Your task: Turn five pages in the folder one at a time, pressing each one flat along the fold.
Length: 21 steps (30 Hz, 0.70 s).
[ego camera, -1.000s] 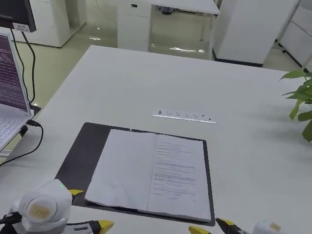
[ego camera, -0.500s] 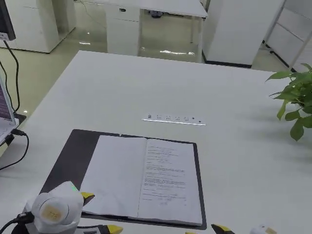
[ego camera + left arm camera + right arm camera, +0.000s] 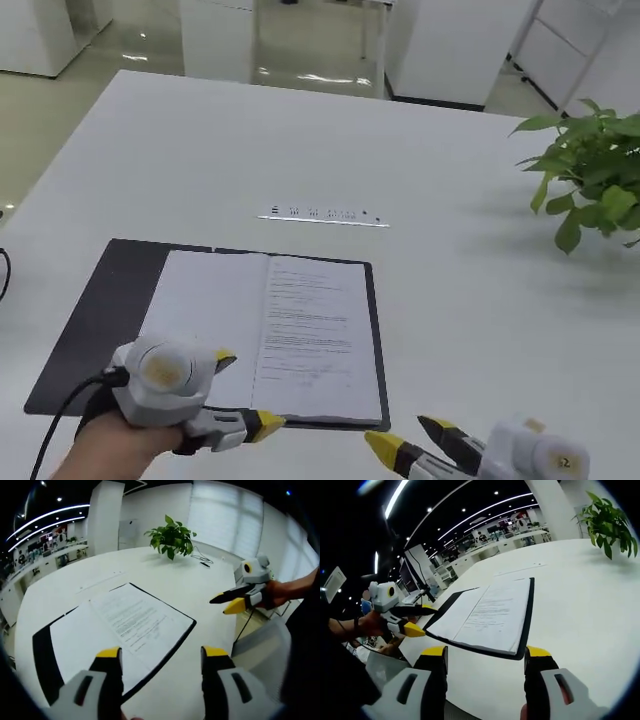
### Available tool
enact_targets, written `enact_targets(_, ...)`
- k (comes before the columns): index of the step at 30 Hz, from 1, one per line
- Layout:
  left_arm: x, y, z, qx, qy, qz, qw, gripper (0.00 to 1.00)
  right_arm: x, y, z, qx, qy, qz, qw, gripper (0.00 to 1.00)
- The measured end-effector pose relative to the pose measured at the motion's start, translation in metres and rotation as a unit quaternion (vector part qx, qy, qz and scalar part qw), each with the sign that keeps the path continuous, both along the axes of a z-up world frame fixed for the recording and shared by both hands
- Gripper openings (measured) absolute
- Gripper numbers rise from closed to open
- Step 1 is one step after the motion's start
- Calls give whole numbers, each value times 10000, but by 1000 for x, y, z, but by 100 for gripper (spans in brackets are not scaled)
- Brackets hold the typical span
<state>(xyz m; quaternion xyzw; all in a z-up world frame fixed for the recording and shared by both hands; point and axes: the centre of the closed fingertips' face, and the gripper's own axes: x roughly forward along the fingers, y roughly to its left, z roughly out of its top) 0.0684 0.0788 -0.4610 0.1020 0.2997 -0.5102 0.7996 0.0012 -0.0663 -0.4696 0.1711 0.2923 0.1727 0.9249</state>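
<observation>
From the head view, the folder (image 3: 300, 330) lies open on the white table (image 3: 470, 300), its black cover showing wide on the left, a blank page on the left of the fold and a printed page on the right. The left gripper (image 3: 245, 392), held in the person's left hand (image 3: 110, 445) with a dark cable (image 3: 60, 420) trailing from it, sits at the folder's near edge with its yellow-tipped jaws spread and nothing between them; one tip lies over the blank page, though I cannot tell whether it touches. The right gripper (image 3: 405, 435) is over bare table just beside the folder's near right corner, its jaws also apart and empty. A socket strip (image 3: 325, 215) is set into the table beyond the folder, and a potted plant (image 3: 590, 170) stands at the far right. In the left gripper view, the left gripper (image 3: 162, 655) has its jaws wide, one tip over the folder (image 3: 135, 620) edge and the other over table (image 3: 200, 580); the right gripper (image 3: 235, 600) shows in the right hand (image 3: 277, 592), with the potted plant (image 3: 172, 537) behind. In the right gripper view, the right gripper (image 3: 486, 652) is parted just short of the folder (image 3: 490, 612), the left gripper (image 3: 422, 620) and left hand (image 3: 367, 622) off to the side, the potted plant (image 3: 607, 522) on the table (image 3: 580, 590).
</observation>
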Motion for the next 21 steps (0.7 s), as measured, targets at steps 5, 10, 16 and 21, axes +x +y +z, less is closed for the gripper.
enact_targets(5,11,-23,-5,-24,0,-119,9999,62,-2,-3,0,-3,34,-55,10000,61)
enact_targets(10,19,-43,-11,-49,-25,-99,9999,61,-8,-4,-3,46,102,-71,9999,60)
enact_targets(16,19,-63,-26,49,-14,-164,9999,60,-10,-5,-5,97,175,-88,9998,58)
enact_targets(21,20,-77,-34,14,72,-83,9999,59,-9,-6,-6,119,182,-117,9997,58)
